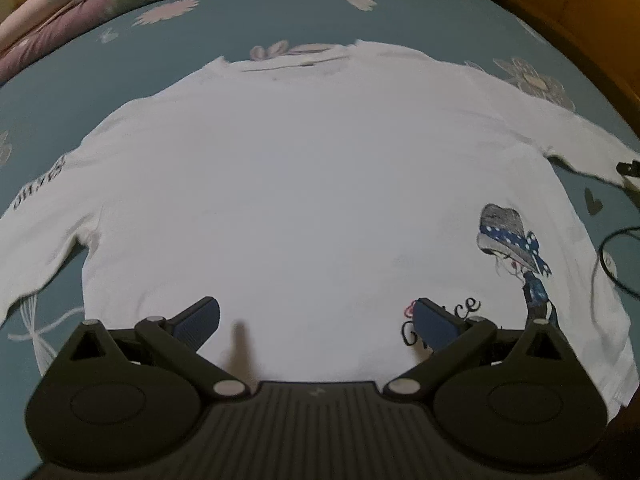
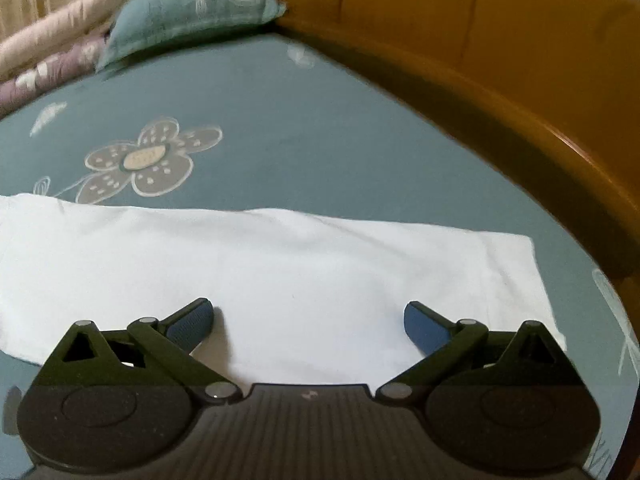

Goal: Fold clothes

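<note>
The white shirt (image 1: 304, 184) lies spread flat on the bed (image 1: 248, 20); both your grippers, left gripper (image 1: 316, 320) over its hem, right gripper (image 2: 308, 320) over its sleeve (image 2: 280, 264), gape empty, so pinch edges cleanly.

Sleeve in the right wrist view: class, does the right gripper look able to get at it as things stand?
Probably yes. The right gripper hangs open directly over the white sleeve, which lies flat on the teal bedsheet. Nothing lies between its fingers and the cloth.
</note>
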